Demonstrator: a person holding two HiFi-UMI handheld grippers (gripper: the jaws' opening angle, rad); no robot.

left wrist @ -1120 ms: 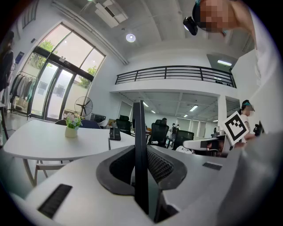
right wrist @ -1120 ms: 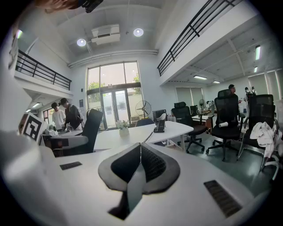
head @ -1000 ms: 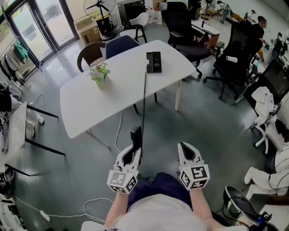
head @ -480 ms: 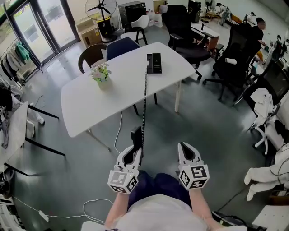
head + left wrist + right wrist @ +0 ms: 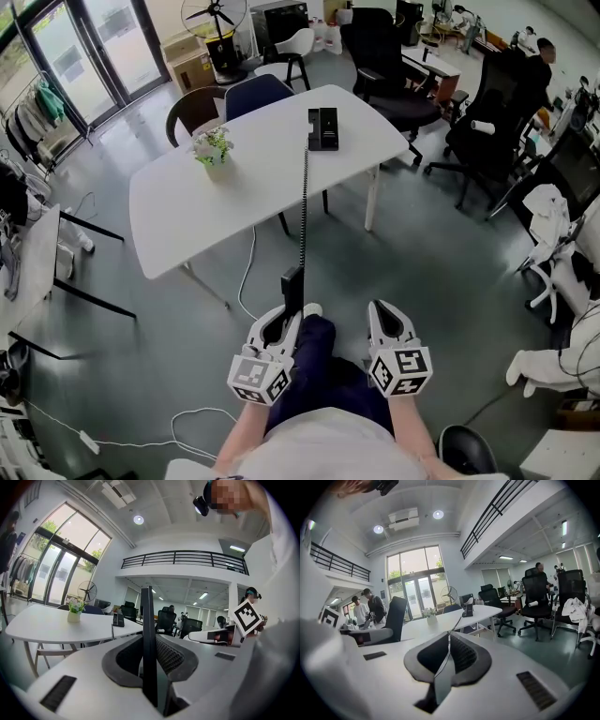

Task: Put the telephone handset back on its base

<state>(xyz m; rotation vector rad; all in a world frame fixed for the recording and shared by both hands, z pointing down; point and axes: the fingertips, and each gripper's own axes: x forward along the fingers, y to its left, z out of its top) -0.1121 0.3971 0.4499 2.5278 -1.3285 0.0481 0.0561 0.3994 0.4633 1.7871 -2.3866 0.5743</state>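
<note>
Handset (image 5: 292, 284) stands upright, clamped between the jaws of the left gripper (image 5: 284, 317), low over the grey floor (image 5: 431, 253) and well apart from the white table (image 5: 234, 202). On that table sit the black base (image 5: 322, 128), toward its far side, and a small potted plant (image 5: 214, 150). Dark office chairs (image 5: 384, 56) fill the room, with glass doors (image 5: 94, 52) at the left. The handset is a slim black bar — its coiled cord (image 5: 303, 206) runs in a straight line up to the base. The right gripper (image 5: 382, 312) is closed, jaws together, holding nothing.
</note>
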